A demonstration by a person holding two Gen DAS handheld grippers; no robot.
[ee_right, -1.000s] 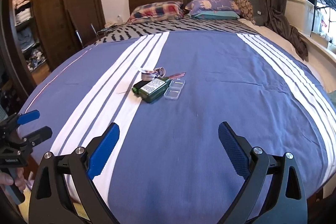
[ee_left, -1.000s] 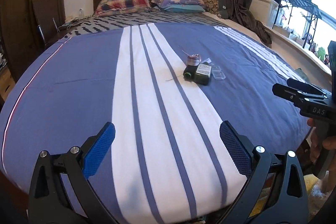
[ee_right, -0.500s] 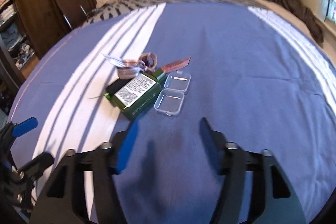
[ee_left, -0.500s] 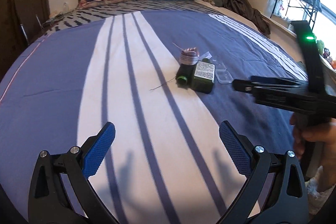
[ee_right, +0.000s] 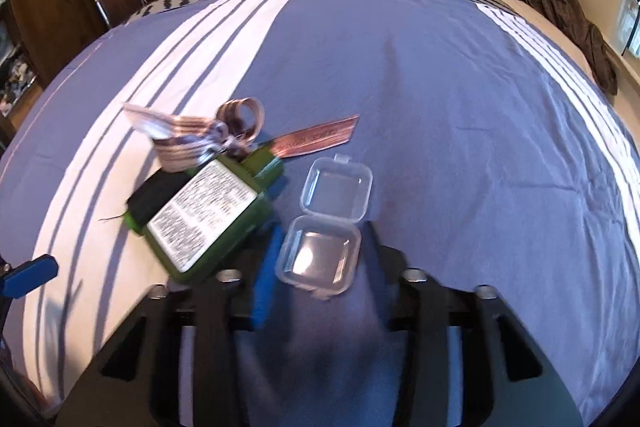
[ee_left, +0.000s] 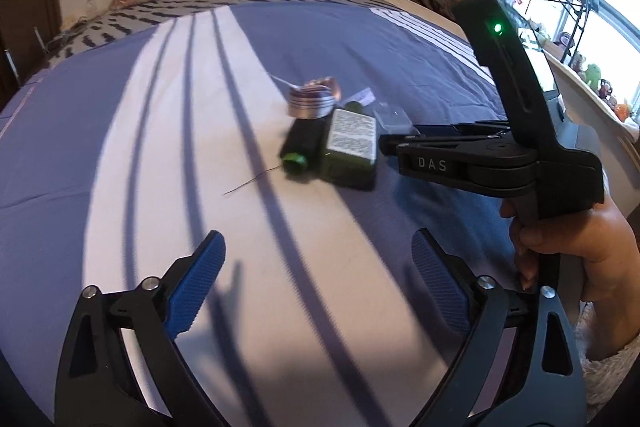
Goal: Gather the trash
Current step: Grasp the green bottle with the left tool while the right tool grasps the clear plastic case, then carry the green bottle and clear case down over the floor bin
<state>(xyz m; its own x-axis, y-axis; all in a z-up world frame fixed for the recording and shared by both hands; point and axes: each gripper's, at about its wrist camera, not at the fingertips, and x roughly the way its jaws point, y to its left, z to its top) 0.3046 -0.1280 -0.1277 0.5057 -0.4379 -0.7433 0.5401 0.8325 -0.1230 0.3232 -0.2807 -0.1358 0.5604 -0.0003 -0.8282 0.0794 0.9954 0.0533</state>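
Right gripper (ee_right: 320, 263) jaws just narrowing astride clear case (ee_right: 326, 223), near half between pads (ee_right: 266, 275), untouched; left gripper (ee_left: 320, 279) wide, empty, farther off.

The clear plastic case (ee_right: 326, 225) is lying between the right gripper (ee_right: 320, 259) fingers, blurring there; contact is impossible to tell.

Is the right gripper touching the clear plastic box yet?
Cannot tell. In the right wrist view the right gripper, whose jaws have just been closing, straddles the near half of the clear box, but blur hides whether the pads press on it.
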